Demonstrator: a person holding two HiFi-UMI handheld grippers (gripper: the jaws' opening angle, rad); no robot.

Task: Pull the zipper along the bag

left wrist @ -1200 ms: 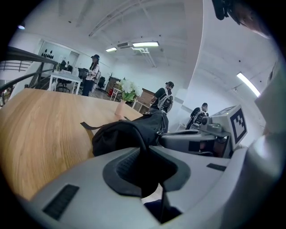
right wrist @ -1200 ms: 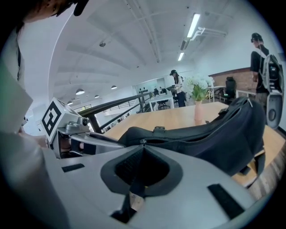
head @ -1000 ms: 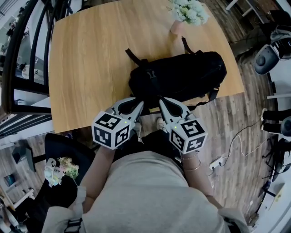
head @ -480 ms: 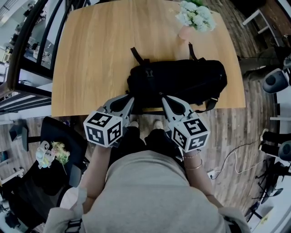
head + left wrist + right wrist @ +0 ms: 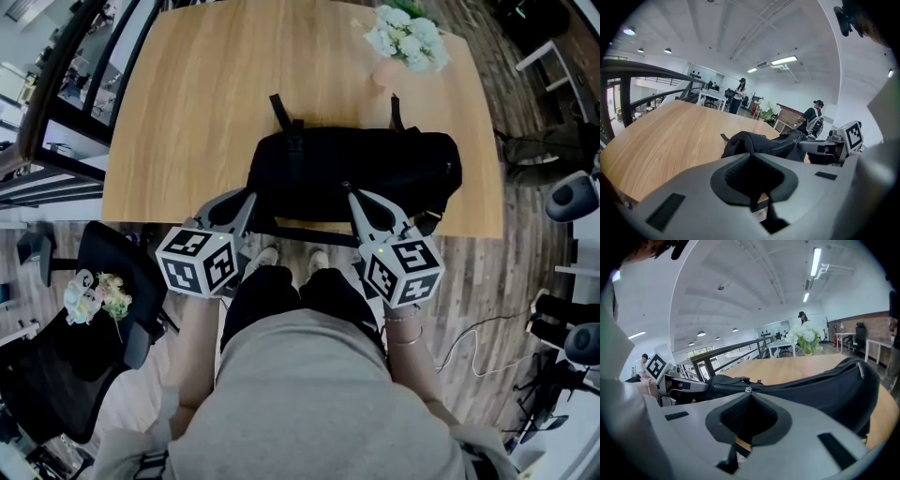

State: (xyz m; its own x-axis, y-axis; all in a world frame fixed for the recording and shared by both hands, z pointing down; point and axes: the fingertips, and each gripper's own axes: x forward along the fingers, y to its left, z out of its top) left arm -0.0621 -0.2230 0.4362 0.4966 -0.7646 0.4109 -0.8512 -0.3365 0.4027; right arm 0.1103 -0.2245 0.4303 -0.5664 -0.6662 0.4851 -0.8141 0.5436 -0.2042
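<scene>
Two sets of jaws, both closed! At the right gripper [image 5: 747, 397] the tips are pinched on the little metal pull [image 5: 748, 390] atop the bag [image 5: 366, 169]. On the left gripper [image 5: 752, 153] the tips meet against the bag's left end, seemingly nipping a fold of cloth, though that fold is hard to make out. The bag lies lengthwise at the table's [image 5: 187, 112] near edge, just ahead of the person. Soft, slumpy, light stuff, I'd say, so it will bunch and drag with the slider. Best to anchor the fabric near the zipper's end, take the pull by its tab and keep the line taut.
</scene>
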